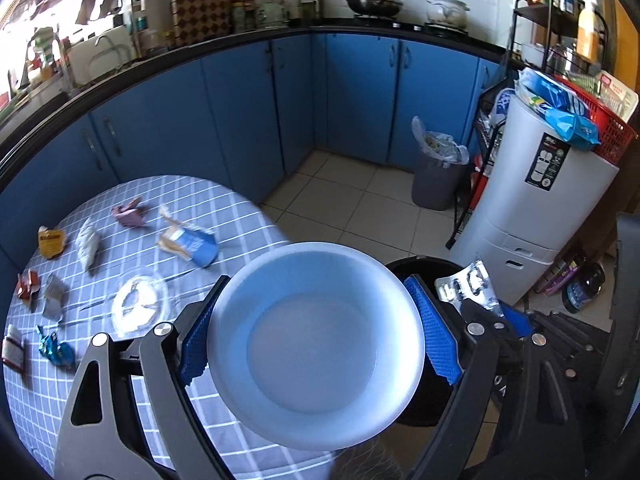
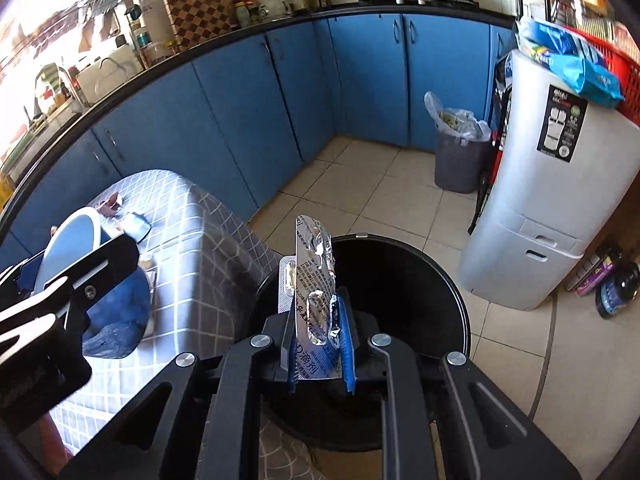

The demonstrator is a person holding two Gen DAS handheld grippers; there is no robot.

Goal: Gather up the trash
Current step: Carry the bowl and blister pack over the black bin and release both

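My left gripper (image 1: pixel 316 328) is shut on a white plastic bowl (image 1: pixel 316 344), held at the table's right edge beside the black trash bin (image 1: pixel 424 268). The bowl also shows in the right wrist view (image 2: pixel 72 240). My right gripper (image 2: pixel 318 344) is shut on silver foil blister packs (image 2: pixel 316 280), held upright over the open black bin (image 2: pixel 400 280). The blister packs also show in the left wrist view (image 1: pixel 468 284). Several wrappers lie on the checked table (image 1: pixel 224 216): a blue-and-tan packet (image 1: pixel 192 244), a purple wrapper (image 1: pixel 130 212), an orange packet (image 1: pixel 51 242), a clear lid (image 1: pixel 140 304).
A grey bin with a plastic liner (image 1: pixel 436 172) stands by the blue cabinets (image 1: pixel 240 108). A white appliance (image 1: pixel 532 208) with a red basket (image 1: pixel 600 120) stands at the right. Tiled floor (image 1: pixel 344 200) lies between them.
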